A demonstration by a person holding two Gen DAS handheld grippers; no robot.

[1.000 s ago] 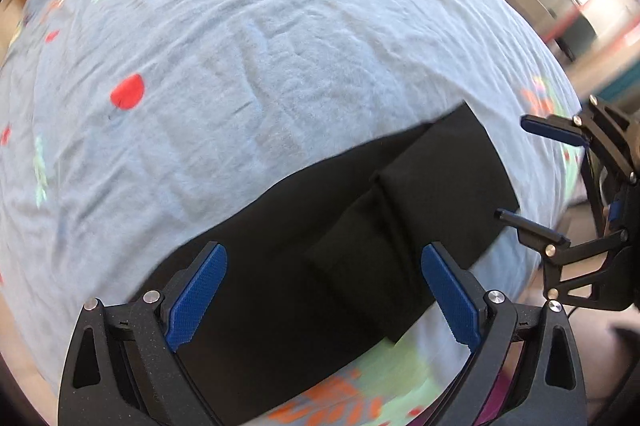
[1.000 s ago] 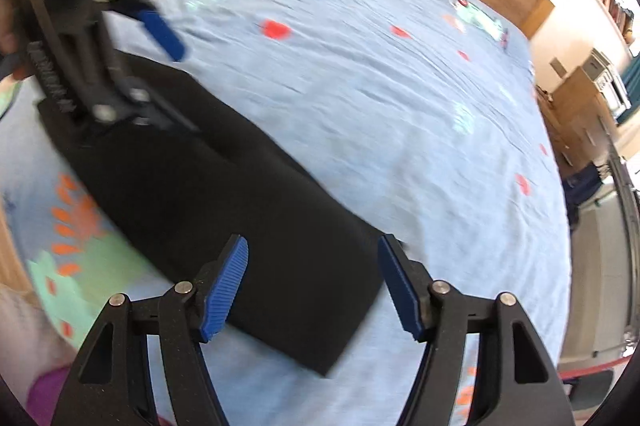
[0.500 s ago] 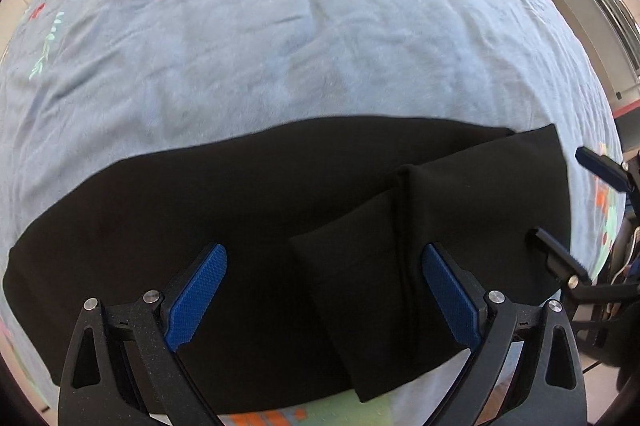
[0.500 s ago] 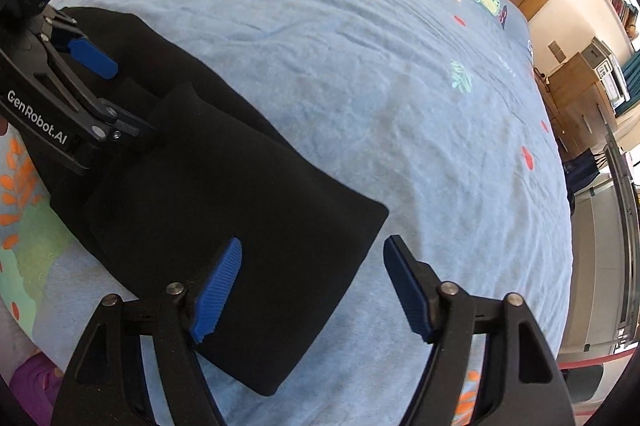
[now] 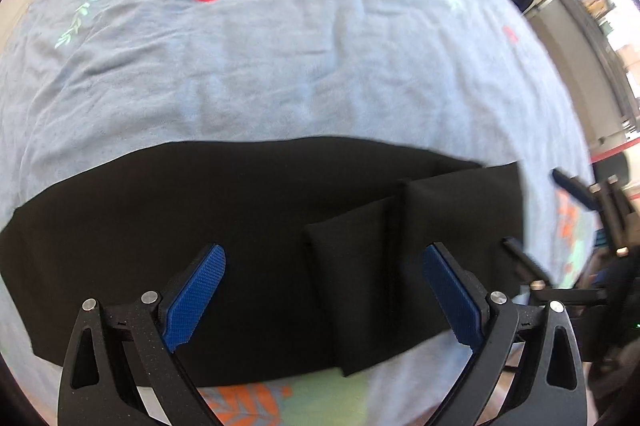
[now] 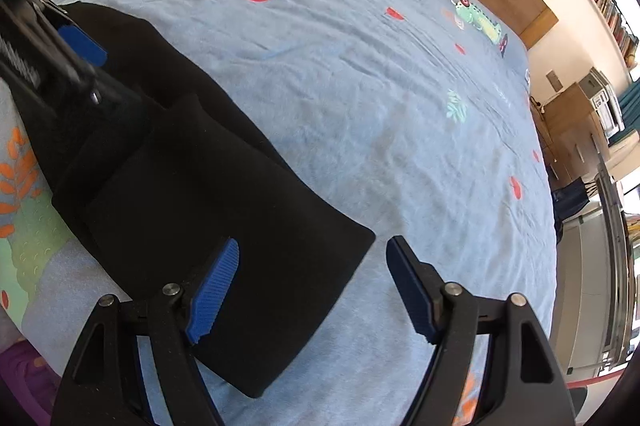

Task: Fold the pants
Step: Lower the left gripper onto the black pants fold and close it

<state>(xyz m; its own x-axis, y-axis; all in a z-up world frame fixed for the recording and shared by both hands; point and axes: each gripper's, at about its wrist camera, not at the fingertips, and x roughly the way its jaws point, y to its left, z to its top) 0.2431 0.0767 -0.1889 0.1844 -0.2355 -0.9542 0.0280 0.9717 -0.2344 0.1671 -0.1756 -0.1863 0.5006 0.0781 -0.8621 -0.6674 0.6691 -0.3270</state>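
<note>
Over the last second the left gripper (image 5: 324, 290), black-framed with blue ribbed pads, has swung so that the black fabric pants (image 5: 240, 226), once a diagonal band running toward 2 o'clock, now lie as a broad level strip across its view. The matching right gripper (image 6: 312, 286) has shifted too: the pants' squared end (image 6: 280, 266) has slid from 6 o'clock toward its left pad, and the motion blur has cleared.

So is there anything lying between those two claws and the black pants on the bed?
Nothing visible. The long black fabric pants lie flat on the light blue patterned bedsheet, directly beneath both open claws: the left claw over their middle, the right claw at one end.
</note>
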